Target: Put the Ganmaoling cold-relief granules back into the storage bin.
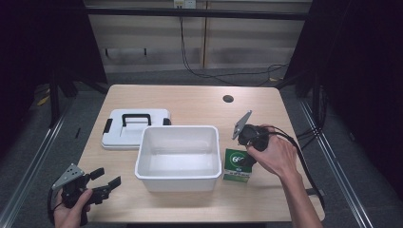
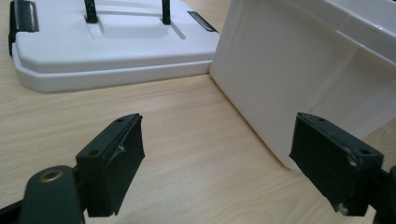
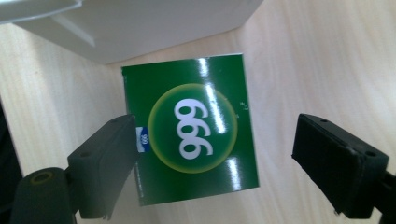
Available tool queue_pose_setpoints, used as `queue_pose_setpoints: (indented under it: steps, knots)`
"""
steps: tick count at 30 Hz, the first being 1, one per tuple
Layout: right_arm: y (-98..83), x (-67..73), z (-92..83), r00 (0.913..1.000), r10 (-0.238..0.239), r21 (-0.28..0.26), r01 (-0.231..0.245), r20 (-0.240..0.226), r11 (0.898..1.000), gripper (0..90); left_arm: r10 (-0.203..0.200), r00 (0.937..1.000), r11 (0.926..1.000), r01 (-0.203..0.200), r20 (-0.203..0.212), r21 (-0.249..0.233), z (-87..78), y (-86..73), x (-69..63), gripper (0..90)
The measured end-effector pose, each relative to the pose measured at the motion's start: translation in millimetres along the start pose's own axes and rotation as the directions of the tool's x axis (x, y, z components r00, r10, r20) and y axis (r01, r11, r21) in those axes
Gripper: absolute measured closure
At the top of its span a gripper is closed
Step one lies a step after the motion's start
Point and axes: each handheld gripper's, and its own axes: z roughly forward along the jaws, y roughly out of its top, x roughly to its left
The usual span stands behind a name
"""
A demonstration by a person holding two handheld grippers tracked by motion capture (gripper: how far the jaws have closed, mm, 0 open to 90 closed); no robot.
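table [image 1: 190,99] first: light wood, everything sits in the middle band. white bin [image 1: 178,159] is centre, open top, nothing inside. likely the drop target, which would explain why it's parked uncovered within reach of both hands. its lid [image 1: 134,127] lies flat behind-left of the bin, touching or nearly touching the bin's back-left corner, handle up, latches out. it's off, so loading needs no extra step.

green box [image 1: 236,165], "999" on top, lies flat on the table just right of the bin, close to its right wall. in the right gripper view the box [image 3: 189,128] is almost against the bin wall [image 3: 140,28].

right gripper [image 1: 248,151] is above the box, pointing down. jaws spread wide, straddling it; left pad [image 3: 105,168] overlaps the box edge, right pad stands clear of it. not pinching yet. judgement: lining up for a top grasp.

left gripper [image 1: 105,183] is near the front-left table edge, jaws spread, holding nothing, aimed at the bin's left wall [image 2: 299,70]. looks parked.

obstruction: bin wall is tight on one side of the box, so the jaw on that side has little room. small dark hole [image 1: 228,99] far back, irrelevant.
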Motion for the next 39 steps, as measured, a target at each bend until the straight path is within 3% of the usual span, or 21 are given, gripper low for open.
queue_pose_setpoints:
  steps: [2,8,18,20,24,39]
  knots:
    - [-1.1,0.5,2.6,0.9998,-0.009,0.003,0.009,0.019,1.000,12.0,0.001,1.0000,1.0000,-0.001,0.003,-0.001,-0.2,-0.2,-0.2,16.9]
    - [-5.2,0.2,12.8,0.9988,-0.024,0.025,0.025,-0.042,0.999,10.9,-0.001,1.0000,1.0000,0.001,0.005,-0.002,-0.3,-0.3,0.0,16.9]
    - [-3.0,0.3,26.9,0.9962,-0.016,0.078,0.023,-0.086,0.997,11.0,-0.001,1.0000,1.0000,0.001,0.006,-0.002,-0.5,-0.4,0.4,16.9]
    - [-2.3,-0.8,30.0,0.9946,-0.041,0.081,0.049,-0.096,0.996,11.0,-0.001,1.0000,1.0000,0.001,0.008,-0.001,-0.5,-0.4,0.5,16.9]
    - [0.6,-0.1,39.1,0.9946,-0.028,0.123,0.040,-0.100,0.992,10.6,-0.001,1.0000,1.0000,0.001,0.007,0.000,-0.4,-0.4,0.5,16.9]
    - [4.5,0.4,43.7,0.9939,-0.052,0.159,0.067,-0.097,0.985,12.4,0.000,1.0000,1.0000,0.000,0.006,0.001,-0.1,-0.2,0.5,16.9]
